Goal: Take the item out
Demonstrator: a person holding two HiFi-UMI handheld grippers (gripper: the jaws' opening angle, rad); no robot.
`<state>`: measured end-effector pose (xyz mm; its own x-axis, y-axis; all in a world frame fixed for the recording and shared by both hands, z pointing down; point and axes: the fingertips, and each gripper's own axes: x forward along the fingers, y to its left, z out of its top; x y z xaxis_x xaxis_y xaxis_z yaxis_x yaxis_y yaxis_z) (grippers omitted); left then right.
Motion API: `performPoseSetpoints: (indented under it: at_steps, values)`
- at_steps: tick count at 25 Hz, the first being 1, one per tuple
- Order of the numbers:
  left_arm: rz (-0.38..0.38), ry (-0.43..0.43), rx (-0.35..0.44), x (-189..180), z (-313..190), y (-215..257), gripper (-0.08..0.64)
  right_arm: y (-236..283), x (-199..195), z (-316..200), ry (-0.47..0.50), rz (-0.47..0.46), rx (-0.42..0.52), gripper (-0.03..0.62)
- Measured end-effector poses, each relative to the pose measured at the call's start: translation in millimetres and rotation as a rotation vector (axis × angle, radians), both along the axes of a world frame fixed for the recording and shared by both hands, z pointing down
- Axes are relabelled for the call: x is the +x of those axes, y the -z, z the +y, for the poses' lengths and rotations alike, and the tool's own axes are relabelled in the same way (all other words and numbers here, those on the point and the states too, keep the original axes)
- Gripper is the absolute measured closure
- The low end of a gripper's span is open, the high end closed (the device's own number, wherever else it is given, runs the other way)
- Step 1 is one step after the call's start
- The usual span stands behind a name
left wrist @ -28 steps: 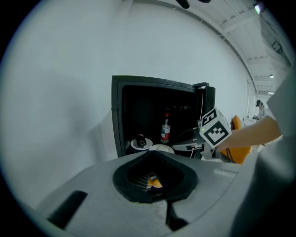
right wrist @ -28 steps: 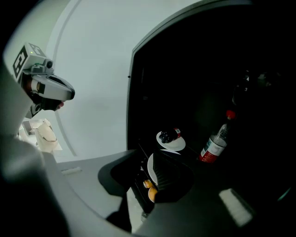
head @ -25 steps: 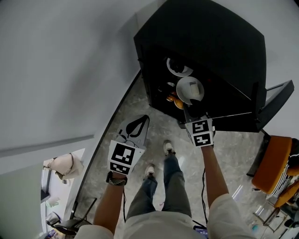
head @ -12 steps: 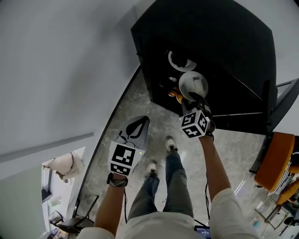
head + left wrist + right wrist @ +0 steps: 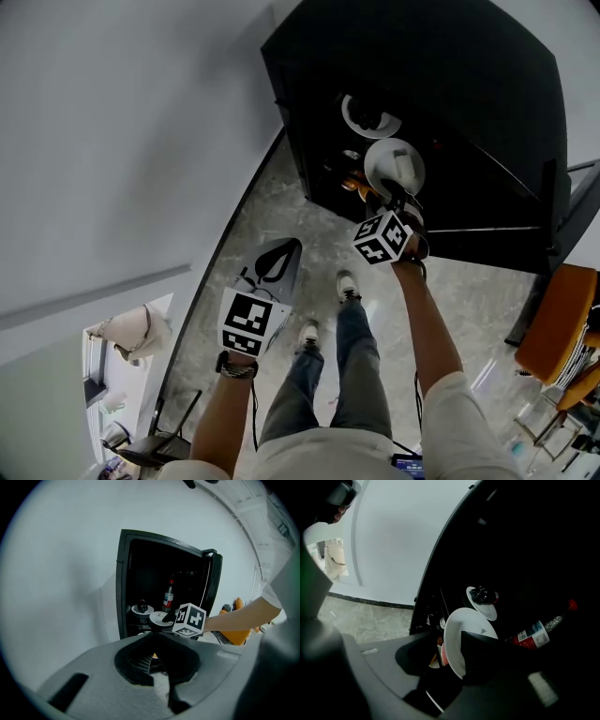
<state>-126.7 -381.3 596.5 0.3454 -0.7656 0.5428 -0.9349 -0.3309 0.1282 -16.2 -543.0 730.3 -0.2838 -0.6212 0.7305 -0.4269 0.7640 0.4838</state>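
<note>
A white plate (image 5: 394,164) lies on a shelf inside the open black cabinet (image 5: 450,84). My right gripper (image 5: 395,194) reaches into the cabinet, and its jaws are opening with the plate's near rim (image 5: 461,634) between them. One jaw lies over the plate's top face; the other stands below the rim with a gap showing. The left gripper view shows the same plate (image 5: 161,618) beside the marker cube. My left gripper (image 5: 286,246) hangs over the floor outside the cabinet, jaws together and holding nothing.
Behind it on the same shelf sit a second white plate (image 5: 368,116) carrying a dark object and a red-labelled bottle (image 5: 534,638). Orange items (image 5: 352,185) lie on the shelf below. The cabinet door (image 5: 562,202) stands open at right, near an orange chair (image 5: 553,328).
My right gripper has risen and moved forward to the plate's rim, twisting so its cube shows another face. The left gripper has stayed where it was.
</note>
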Motion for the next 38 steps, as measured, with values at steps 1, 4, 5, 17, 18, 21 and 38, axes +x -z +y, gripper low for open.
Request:
performPoseSetpoints:
  at_steps: [1, 4, 5, 17, 18, 21, 38]
  values:
    - [0.004, 0.002, -0.003, -1, 1, -1, 0.555, -3, 0, -2, -0.003, 0.008, 0.003, 0.426]
    - [-0.004, 0.005, -0.014, -4, 3, -8, 0.555, -6, -1, -8, -0.011, 0.026, 0.025, 0.426]
    - [-0.004, 0.007, -0.017, -4, 4, -10, 0.555, -7, 0, -9, -0.012, 0.035, 0.036, 0.426]
    - [0.029, 0.014, -0.057, 0, 10, -33, 0.555, -10, 4, -17, 0.092, 0.237, 0.254, 0.498]
    - [0.03, 0.016, -0.06, 0, 11, -35, 0.555, -10, 4, -17, 0.104, 0.256, 0.272, 0.505]
    - [0.027, 0.018, -0.065, -3, 13, -38, 0.555, -10, 5, -14, 0.133, 0.305, 0.325, 0.52]
    - [0.01, 0.036, -0.092, -17, 28, -54, 0.555, -3, 8, 4, 0.243, 0.461, 0.609, 0.569]
